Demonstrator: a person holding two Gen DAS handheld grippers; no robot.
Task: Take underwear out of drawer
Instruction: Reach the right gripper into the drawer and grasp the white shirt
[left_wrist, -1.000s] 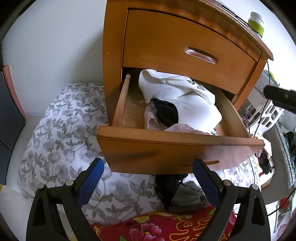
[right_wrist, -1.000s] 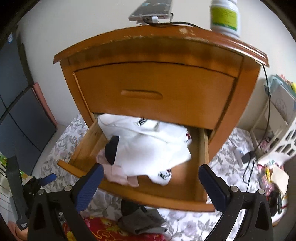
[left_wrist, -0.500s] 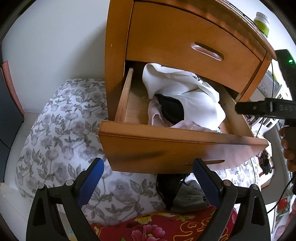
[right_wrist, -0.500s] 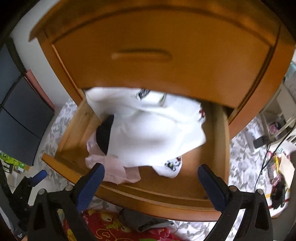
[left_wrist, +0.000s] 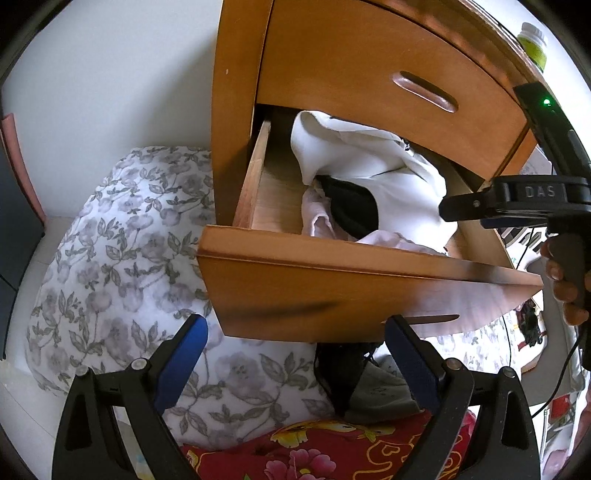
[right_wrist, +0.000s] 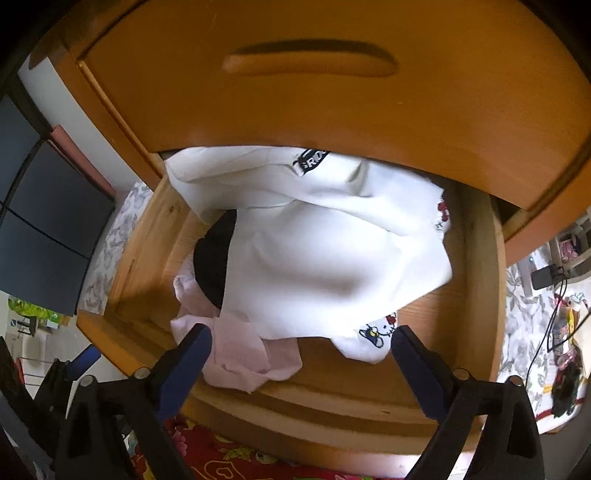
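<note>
Pale pink underwear, crumpled at the near left of the open lower drawer, partly tucked under a white garment with a small cartoon print at its hem; a black piece wedged between the two, possibly more underwear, hard to tell from the folds. Seen from the left wrist view too: pink cloth against the drawer's front board, black piece above it, white garment heaped toward the back and reaching under the closed upper drawer. Right gripper poised just over the drawer's front edge, blue-padded fingers spread wide, nothing between them, left pad close above the pink cloth. Same tool visible from the side in the left view, black body marked with letters, green light on top, a hand wrapped round its grip. Left gripper lower down, below the drawer front, jaws likewise parted and empty. Drawer set in an orange-brown wooden nightstand against a white wall; a green-labelled bottle on top. Underneath and beside, a grey floral quilt, a red flowered cloth, and a dark and grey bundle of clothing lying on them. Dark panels at the left; cables and clutter on the floor to the right.
</note>
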